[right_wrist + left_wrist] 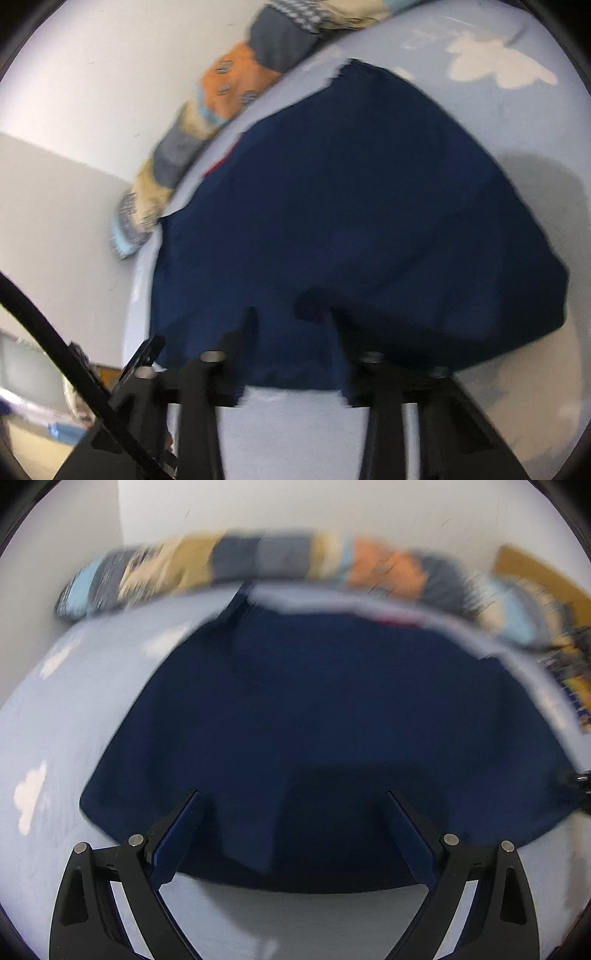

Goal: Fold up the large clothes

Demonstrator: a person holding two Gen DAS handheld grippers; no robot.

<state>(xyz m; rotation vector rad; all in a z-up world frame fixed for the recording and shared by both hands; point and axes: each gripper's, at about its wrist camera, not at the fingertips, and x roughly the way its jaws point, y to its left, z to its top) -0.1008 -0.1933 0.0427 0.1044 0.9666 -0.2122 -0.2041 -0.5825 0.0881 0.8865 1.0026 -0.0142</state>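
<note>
**Bed surface, navy garment, both grippers at its near hem**

Containers: only a brown board-like shape [535, 576] at the far right, too blurred to tell what it is or whether anything sits in it.

Surface: a light blue sheet [55, 720] printed with white cloud shapes covers a bed. A patchwork roll [280, 557] in tan, grey-blue, orange and pale blue squares runs along the far edge of the sheet, against a plain white wall [332, 506]. In the right wrist view the same roll [229, 85] runs slantwise past the wall [74, 92], and a black cable [55, 332] crosses the lower left corner. Both views are motion-blurred.

Task item: the navy garment [314, 701] lies spread flat on the sheet, filling most of its middle. Its far edge reaches nearly to the roll, where a small red mark [221, 162] shows. Sheet is exposed to the left and along the near side.

Left gripper [291, 797]: jaws spread wide, nothing between the pads. The fingers sit over the garment's near hem, near its left corner. Whether they touch the cloth I cannot tell.

Right gripper [291, 314]: jaws drawn together, with the near hem of the navy garment [351, 203] caught between the fingers. Cloth hangs in a short flap below them over the sheet [535, 122].
</note>
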